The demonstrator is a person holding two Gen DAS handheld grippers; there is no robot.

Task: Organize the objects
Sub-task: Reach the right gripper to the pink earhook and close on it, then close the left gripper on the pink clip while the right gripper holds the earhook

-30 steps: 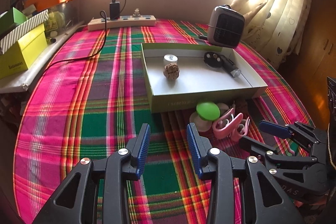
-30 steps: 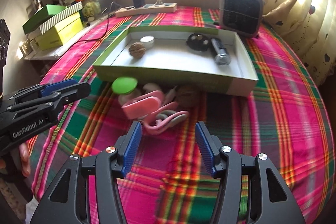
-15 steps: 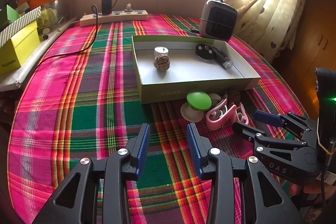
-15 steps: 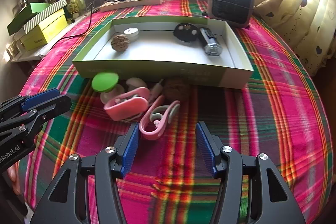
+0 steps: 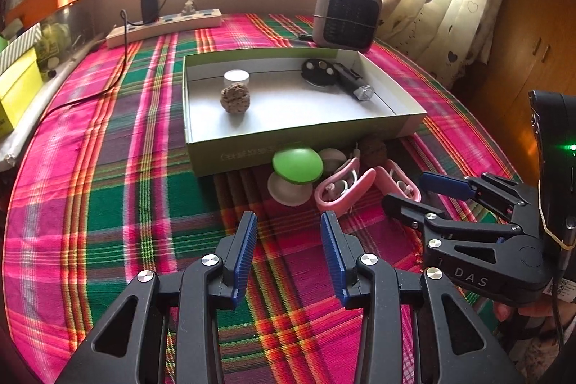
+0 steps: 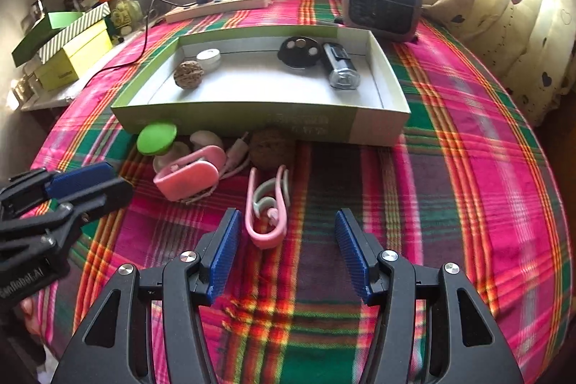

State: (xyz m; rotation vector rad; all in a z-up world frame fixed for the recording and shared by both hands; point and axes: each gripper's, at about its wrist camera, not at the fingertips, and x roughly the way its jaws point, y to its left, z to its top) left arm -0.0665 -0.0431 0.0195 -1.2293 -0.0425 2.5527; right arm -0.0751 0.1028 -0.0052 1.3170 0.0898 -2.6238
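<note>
One pink clip (image 6: 267,208) lengthwise toward the tray (image 6: 223,124), closed bend nearest both empty, parted right gripper (image 6: 288,254) fingers.

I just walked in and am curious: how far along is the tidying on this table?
Partly done. The box already holds a walnut, a small white jar, a black disc and a flashlight. Nothing is in hand: the left gripper and right gripper are both open. Left outside: a green lid, a pink case, a pink clip and a second walnut.
</note>
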